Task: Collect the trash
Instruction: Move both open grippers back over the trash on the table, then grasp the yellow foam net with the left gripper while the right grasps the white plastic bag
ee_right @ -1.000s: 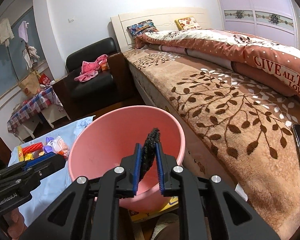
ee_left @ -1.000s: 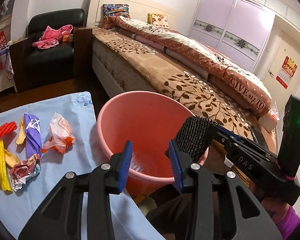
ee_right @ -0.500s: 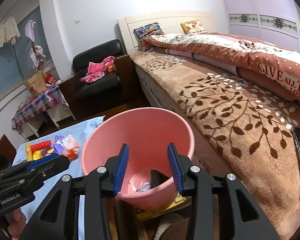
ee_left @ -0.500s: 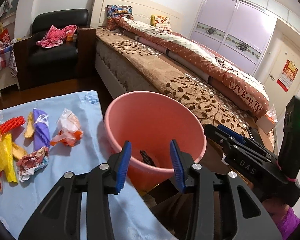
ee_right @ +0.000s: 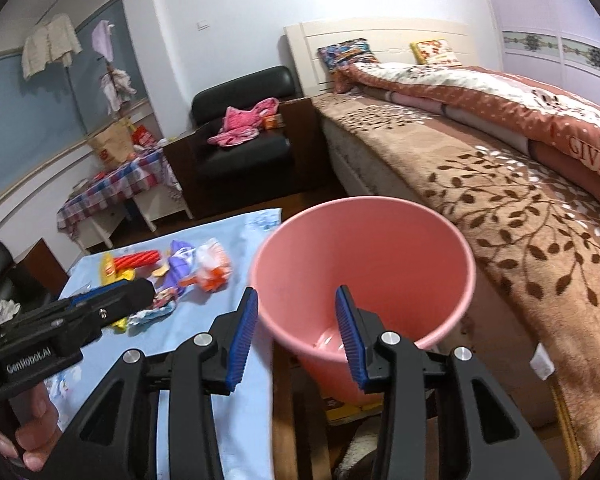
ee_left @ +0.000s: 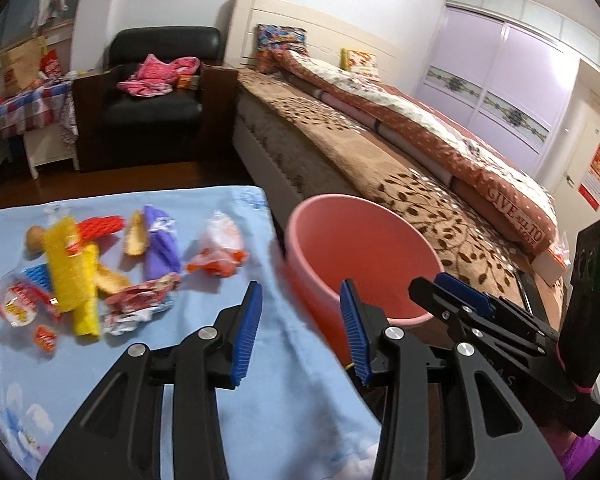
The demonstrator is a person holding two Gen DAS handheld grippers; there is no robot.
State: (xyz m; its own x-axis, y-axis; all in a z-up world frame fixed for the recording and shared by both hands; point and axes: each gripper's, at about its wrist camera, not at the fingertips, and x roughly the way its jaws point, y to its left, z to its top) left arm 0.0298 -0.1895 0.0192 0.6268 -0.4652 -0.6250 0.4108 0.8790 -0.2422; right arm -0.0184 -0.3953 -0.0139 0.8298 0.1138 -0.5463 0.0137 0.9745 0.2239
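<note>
Left wrist view: the left gripper (ee_left: pixel 300 320) hung with its blue-padded fingers (ee_left: pixel 246 336) parted about halfway and nothing between them. The pink bucket (ee_left: pixel 364 264) stood just beyond the gripper's right finger, at the right edge of the tabletop (ee_left: pixel 260 392), which was covered by a light blue cloth. The bucket's bottom was hidden from this angle. Left of the bucket, on the cloth, lay the trash: an orange-and-white wrapper (ee_left: pixel 220 248) nearest to it, then a purple wrapper (ee_left: pixel 162 248), a crumpled red-and-silver wrapper (ee_left: pixel 140 304), a yellow wrapper (ee_left: pixel 74 280) and a red ridged piece (ee_left: pixel 100 225) farther off. The right gripper (ee_left: pixel 456 292) reached in from the right, its tip over the bucket's near rim. The bed (ee_left: pixel 380 160) ran along behind the bucket, and a black armchair (ee_left: pixel 156 92) stood well beyond the tabletop.

Right wrist view: the right gripper (ee_right: pixel 296 328) sat over the near rim of the pink bucket (ee_right: pixel 364 256). Its jaws had just been opening and stood apart at middling width, empty. Something pale lay at the bucket's bottom, too unclear to name. The wrappers lay left of the bucket on the blue cloth, the orange-and-white one (ee_right: pixel 214 266) closest. The left gripper (ee_right: pixel 100 304) came in from the left edge, partly covering that pile, with a hand (ee_right: pixel 32 424) gripping its handle. Its fingers could not be made out here.
</note>
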